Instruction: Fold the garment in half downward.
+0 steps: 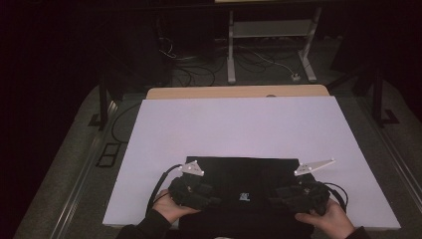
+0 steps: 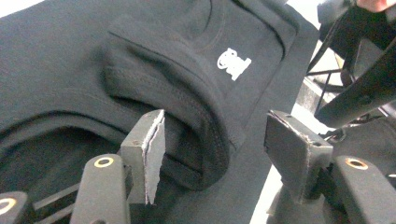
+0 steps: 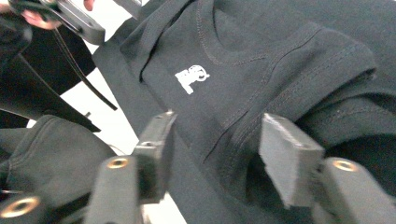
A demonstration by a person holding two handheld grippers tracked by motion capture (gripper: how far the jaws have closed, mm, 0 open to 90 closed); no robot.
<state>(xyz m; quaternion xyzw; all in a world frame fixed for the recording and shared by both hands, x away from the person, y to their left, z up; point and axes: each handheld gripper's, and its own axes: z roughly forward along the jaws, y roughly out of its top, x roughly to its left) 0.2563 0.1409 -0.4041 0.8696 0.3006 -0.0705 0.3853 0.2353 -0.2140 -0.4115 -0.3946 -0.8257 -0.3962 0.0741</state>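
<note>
High view: a black T-shirt [image 1: 244, 184] lies folded on the white board [image 1: 239, 129] at its near edge, long axis running left to right, collar toward the person. The left gripper [image 1: 199, 194] and right gripper [image 1: 291, 196] flank the collar label [image 1: 244, 196], equally near. Both stand with jaws apart, apparently gripping nothing, folded fabric lying between.

A black T-shirt [image 1: 249, 174] is laid flat at the near edge of the white board, folded into a broad rectangle. A small white printed label [image 2: 233, 63] is seen inside the neckline, and both shoulder folds are bunched up.
</note>
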